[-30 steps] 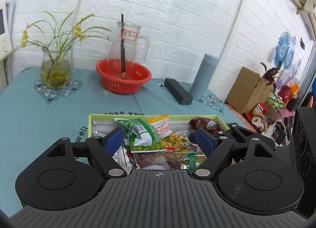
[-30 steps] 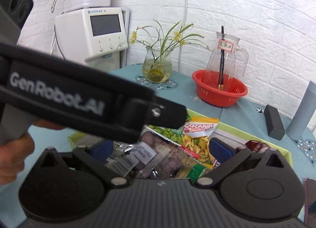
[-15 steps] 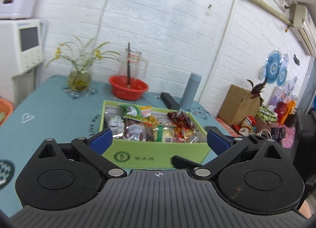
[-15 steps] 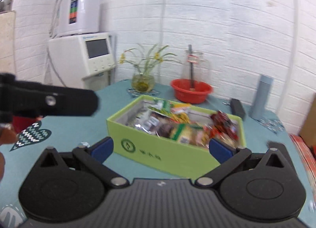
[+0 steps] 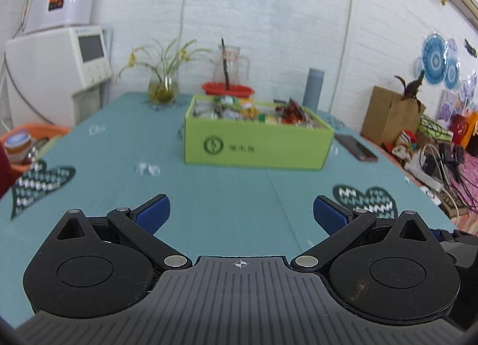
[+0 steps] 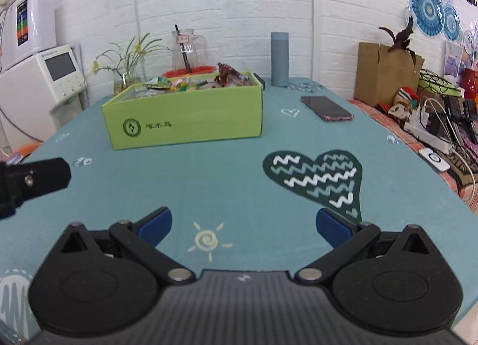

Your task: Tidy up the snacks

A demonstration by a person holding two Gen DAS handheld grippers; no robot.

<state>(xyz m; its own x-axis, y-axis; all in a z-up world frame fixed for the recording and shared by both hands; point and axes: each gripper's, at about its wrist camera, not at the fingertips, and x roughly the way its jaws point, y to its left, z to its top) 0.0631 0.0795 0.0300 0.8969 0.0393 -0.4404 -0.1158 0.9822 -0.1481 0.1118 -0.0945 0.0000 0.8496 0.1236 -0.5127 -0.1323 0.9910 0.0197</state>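
Observation:
A lime-green cardboard box (image 5: 257, 145) stands on the teal table, filled with several snack packets (image 5: 239, 107). It also shows in the right wrist view (image 6: 185, 116), with its snack packets (image 6: 191, 84) heaped above the rim. My left gripper (image 5: 241, 213) is open and empty, low over the near table, well short of the box. My right gripper (image 6: 243, 224) is open and empty, also far back from the box. The tip of the left gripper shows at the left edge of the right wrist view (image 6: 35, 179).
A phone (image 6: 327, 108) lies right of the box. Behind the box stand a red basin (image 5: 227, 88), a glass pitcher (image 5: 230, 66), a flower vase (image 5: 162, 85) and a grey bottle (image 6: 279, 58). A white machine (image 5: 56, 61) stands at the left. Clutter and cables lie right of the table (image 6: 433, 124).
Both grippers have pulled back and away from over the box toward the near table edge. The box now sits far ahead. Both stay open and empty.

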